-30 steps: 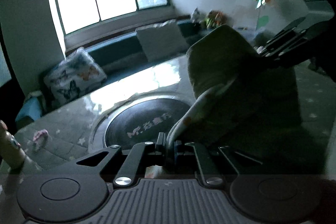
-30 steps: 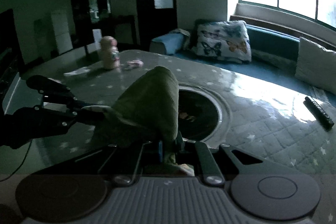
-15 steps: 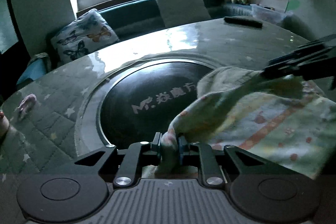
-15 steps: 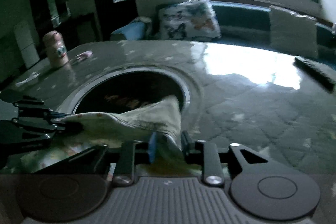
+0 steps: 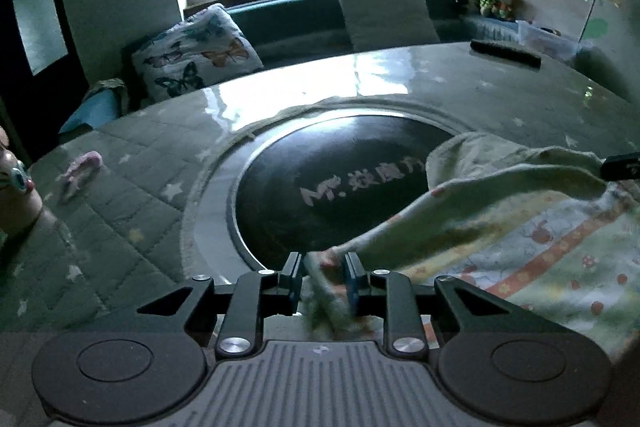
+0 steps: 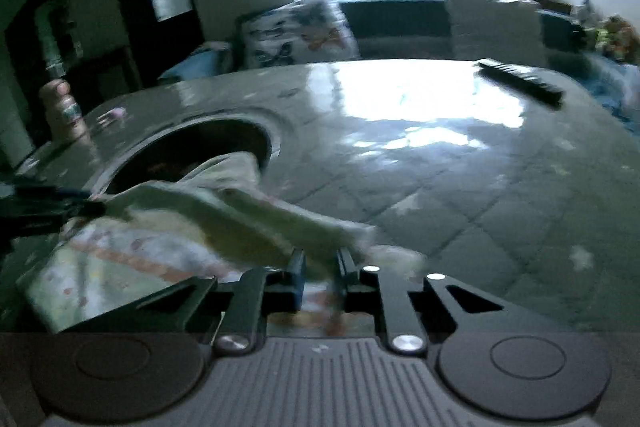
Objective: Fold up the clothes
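Observation:
A pale patterned garment (image 5: 520,227) with an orange stripe and small red prints lies on the round table, one edge folded over. My left gripper (image 5: 322,273) is low at the table with its jaws slightly apart around a corner of the cloth. My right gripper (image 6: 320,267) is also low, jaws slightly apart, with the garment's (image 6: 224,223) other corner between them. The right gripper's tip shows at the right edge of the left wrist view (image 5: 624,165); the left gripper shows at the left of the right wrist view (image 6: 44,203).
The table (image 5: 120,195) has a quilted star cover and a dark round inset (image 5: 332,183) with lettering. A remote (image 5: 506,53) lies at the far right. A small pink item (image 5: 82,167) and a pink bottle (image 6: 64,107) stand at the left. A cushioned bench runs behind.
Both grippers have brought the raised garment down onto the table and laid its top edge over. Their jaws have parted slightly around the corners.

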A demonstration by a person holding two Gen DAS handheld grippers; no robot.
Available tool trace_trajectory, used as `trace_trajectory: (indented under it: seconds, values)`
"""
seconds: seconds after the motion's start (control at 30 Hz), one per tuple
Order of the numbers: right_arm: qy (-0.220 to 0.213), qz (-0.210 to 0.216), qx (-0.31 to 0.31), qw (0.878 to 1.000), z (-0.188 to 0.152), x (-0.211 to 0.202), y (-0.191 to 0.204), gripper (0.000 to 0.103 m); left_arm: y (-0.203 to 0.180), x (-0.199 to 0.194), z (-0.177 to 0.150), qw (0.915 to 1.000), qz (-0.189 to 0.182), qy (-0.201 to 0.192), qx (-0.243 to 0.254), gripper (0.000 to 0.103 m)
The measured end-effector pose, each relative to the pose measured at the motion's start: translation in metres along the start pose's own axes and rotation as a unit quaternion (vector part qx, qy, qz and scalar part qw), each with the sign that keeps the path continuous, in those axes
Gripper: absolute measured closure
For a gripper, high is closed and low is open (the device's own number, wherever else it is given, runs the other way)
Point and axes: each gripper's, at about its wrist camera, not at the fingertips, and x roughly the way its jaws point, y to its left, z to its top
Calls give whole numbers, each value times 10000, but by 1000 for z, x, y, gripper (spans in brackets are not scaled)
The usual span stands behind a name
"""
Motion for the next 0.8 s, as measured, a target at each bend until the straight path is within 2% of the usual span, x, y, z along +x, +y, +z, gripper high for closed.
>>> trace_trajectory:
  seconds: [0.13,0.33,0.6,0.8]
  values:
    - [-127,119,3,9998,9,-6,2,87,-2,-9,8,9999,20,-137,-33,77]
    - [-4,728,-275,9970,22,13,35,88,-28,-13,21,9987,-425,-250,114,77]
    - [305,635,-214,9973,34,54,39,88,-54,13,34,9956,-920,-31,170,77]
    - [163,664,-351,9970,36,41,41,87,-59,29,41,9944,-1050,90,112,77]
